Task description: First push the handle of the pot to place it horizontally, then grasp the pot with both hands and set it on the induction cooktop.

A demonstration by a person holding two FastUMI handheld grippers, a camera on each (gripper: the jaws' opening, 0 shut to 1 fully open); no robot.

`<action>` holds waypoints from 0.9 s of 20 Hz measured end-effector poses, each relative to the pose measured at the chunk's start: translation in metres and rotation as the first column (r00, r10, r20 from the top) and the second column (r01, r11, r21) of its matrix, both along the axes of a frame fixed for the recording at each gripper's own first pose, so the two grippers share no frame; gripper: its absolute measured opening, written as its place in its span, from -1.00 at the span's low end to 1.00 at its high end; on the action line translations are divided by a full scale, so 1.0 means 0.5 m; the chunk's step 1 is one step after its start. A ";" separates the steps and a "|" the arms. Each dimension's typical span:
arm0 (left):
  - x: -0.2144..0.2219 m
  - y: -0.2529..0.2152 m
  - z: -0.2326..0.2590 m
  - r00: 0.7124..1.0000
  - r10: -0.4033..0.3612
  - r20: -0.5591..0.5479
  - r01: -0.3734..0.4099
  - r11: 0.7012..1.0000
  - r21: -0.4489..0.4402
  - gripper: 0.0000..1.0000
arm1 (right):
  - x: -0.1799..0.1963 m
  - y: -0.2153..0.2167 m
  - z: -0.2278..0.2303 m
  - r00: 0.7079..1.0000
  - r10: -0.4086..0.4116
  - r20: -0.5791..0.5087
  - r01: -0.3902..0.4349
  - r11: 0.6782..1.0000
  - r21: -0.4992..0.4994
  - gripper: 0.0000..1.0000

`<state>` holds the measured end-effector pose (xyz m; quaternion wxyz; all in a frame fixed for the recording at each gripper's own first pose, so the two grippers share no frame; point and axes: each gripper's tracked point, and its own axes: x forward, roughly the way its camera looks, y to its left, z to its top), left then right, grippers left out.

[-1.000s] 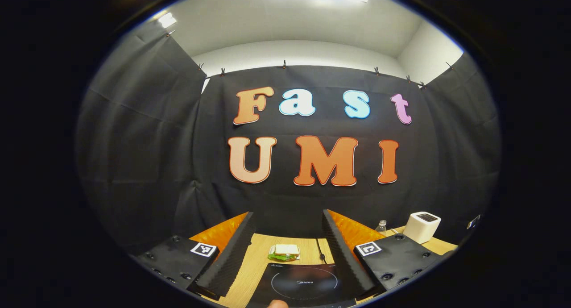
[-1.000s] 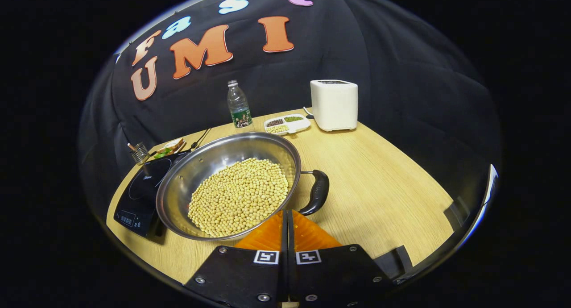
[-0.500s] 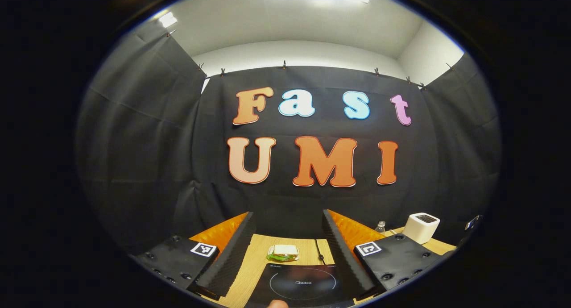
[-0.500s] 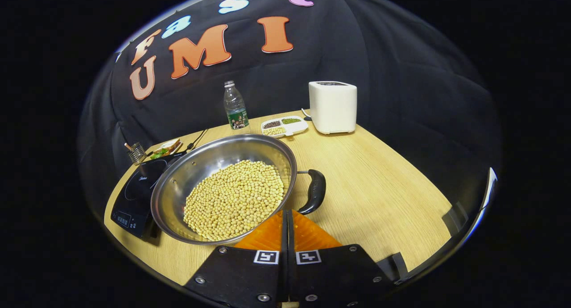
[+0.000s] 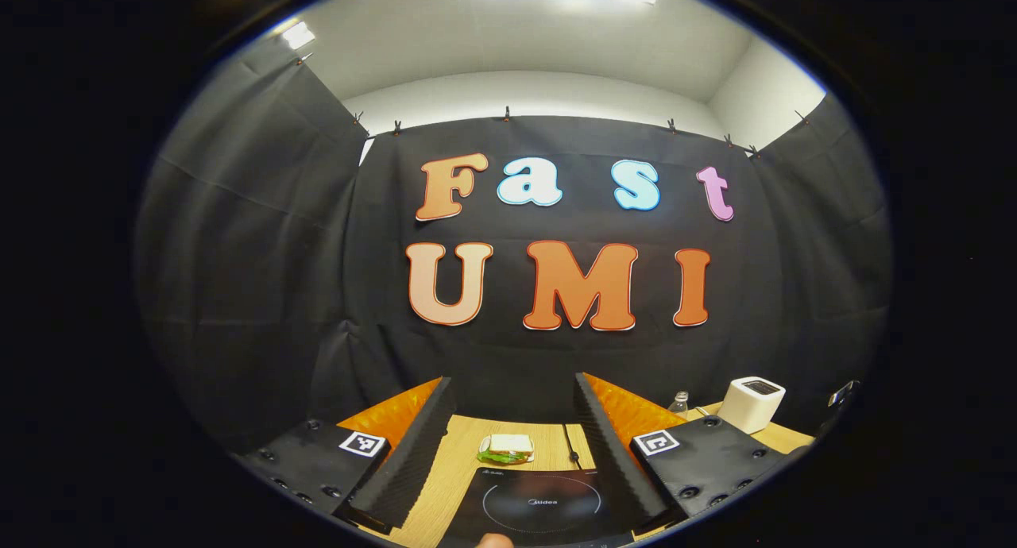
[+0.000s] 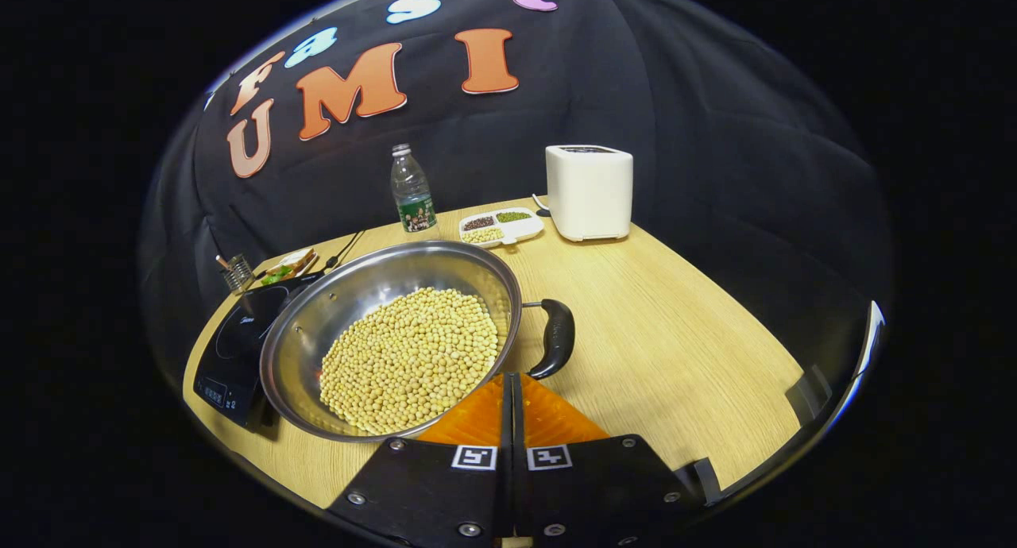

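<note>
A steel pot (image 6: 349,294) full of soybeans rests on the wooden table, its left side overlapping the black induction cooktop (image 6: 238,345). Its black handle (image 6: 556,337) sticks out on the right side. My right gripper (image 6: 508,378) is shut with nothing between its fingers. Its tips are at the pot's near rim, just left of the handle's near end; I cannot tell if they touch. My left gripper (image 5: 512,381) is held open above the cooktop (image 5: 544,500), pointing at the booth wall.
At the back of the table stand a water bottle (image 6: 411,191), a white toaster (image 6: 589,191) and a divided snack tray (image 6: 500,225). A sandwich (image 5: 506,449) and a small holder (image 6: 236,272) lie behind the cooktop. A cable (image 5: 570,449) runs beside the sandwich.
In the right gripper view the pot, bottle and toaster have slid slightly left and the handle has turned a little. The left gripper view is almost unchanged.
</note>
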<state>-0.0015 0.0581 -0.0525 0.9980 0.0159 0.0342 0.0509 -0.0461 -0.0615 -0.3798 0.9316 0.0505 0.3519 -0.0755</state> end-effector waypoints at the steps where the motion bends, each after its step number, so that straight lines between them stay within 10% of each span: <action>1: 0.000 0.000 -0.001 1.000 0.000 0.000 0.000 1.000 -0.001 0.95 | 0.000 -0.001 -0.001 1.000 0.000 -0.001 0.000 1.000 -0.002 -1.00; 18: 0.011 -0.012 -0.017 1.000 -0.009 -0.018 0.009 1.000 -0.019 0.95 | 0.038 -0.028 -0.006 1.000 -0.002 0.002 0.002 1.000 -0.027 -1.00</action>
